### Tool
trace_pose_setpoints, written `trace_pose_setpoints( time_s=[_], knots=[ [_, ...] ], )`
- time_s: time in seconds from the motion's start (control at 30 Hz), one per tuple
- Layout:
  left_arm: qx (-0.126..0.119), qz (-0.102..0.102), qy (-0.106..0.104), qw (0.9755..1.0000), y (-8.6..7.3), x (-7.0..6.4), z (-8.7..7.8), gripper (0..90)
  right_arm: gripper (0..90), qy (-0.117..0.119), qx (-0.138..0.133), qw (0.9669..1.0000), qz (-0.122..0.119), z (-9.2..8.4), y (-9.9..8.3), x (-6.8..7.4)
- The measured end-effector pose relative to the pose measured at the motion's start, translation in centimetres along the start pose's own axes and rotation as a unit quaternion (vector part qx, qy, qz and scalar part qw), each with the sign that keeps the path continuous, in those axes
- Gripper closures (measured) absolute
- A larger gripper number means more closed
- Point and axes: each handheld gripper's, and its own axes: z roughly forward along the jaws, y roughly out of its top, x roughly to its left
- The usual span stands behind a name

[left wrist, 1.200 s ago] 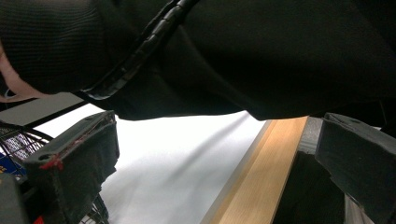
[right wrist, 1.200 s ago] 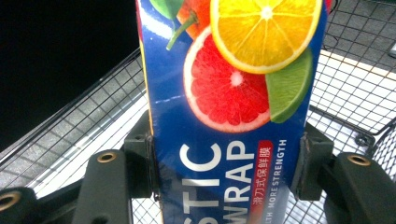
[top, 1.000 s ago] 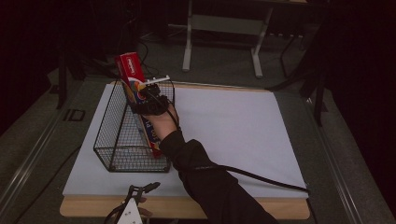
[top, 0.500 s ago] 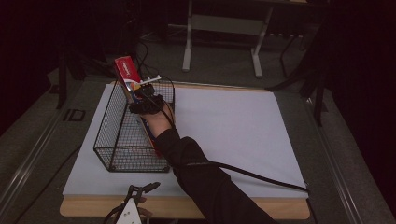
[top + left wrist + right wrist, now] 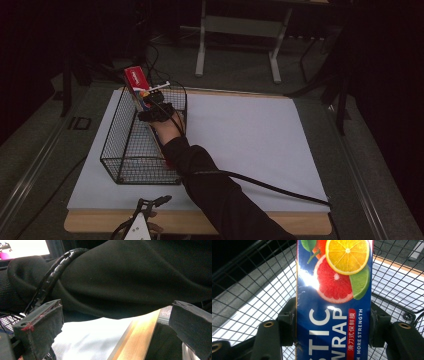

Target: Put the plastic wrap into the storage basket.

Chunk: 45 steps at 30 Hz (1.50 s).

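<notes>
A long blue box of plastic wrap with a red end and citrus pictures leans tilted inside the black wire basket, its red end sticking up above the far rim. My right gripper is shut on the box, one jaw on each long side, with basket mesh all around. My left gripper hangs at the table's front edge, open, nothing between its jaws. In the left gripper view, the left gripper faces a black sleeve with a cable across it.
The basket stands on the left part of a white sheet covering the wooden table. The right gripper's cable trails over the sheet to the right. A metal stand is on the floor behind the table.
The box's red end has dropped a little and shifted left as the right hand lowered it further into the basket. The left gripper has stayed put.
</notes>
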Motion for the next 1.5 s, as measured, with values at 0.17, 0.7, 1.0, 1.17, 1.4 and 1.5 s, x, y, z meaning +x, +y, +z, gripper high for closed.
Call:
trace_pose_setpoints(
  time_s=[0.17,0.7,1.0,1.17,1.4,1.5],
  knots=[
    [0.0,0.0,0.0,1.0,0.0,0.1,0.0,0.1,38.4,-0.002,0.007,0.9999,-0.01,0.4,0.1,0.1],
    [0.005,0.002,-0.002,1.0,-0.1,0.0,0.1,0.1,20.5,-0.007,-0.005,0.9981,-0.062,-1.1,0.4,0.7],
    [0.008,0.001,-0.001,1.0,-0.1,0.0,0.3,0.1,12.0,0.03,0.007,0.9964,-0.079,-3.8,0.4,-0.2],
    [0.012,0.001,0.0,0.9999,-0.2,0.1,0.4,0.1,13.2,0.04,-0.015,0.9948,-0.093,-6.2,0.2,-0.9],
    [0.014,0.0,0.0,0.9999,-0.2,0.1,0.6,0.1,13.2,0.031,-0.038,0.992,-0.116,-9.5,-0.6,-2.1],
    [0.016,0.001,0.001,0.9999,-0.2,0.1,0.7,0.1,13.5,0.032,-0.043,0.9915,-0.119,-10.7,-0.8,-2.8]
  ],
)
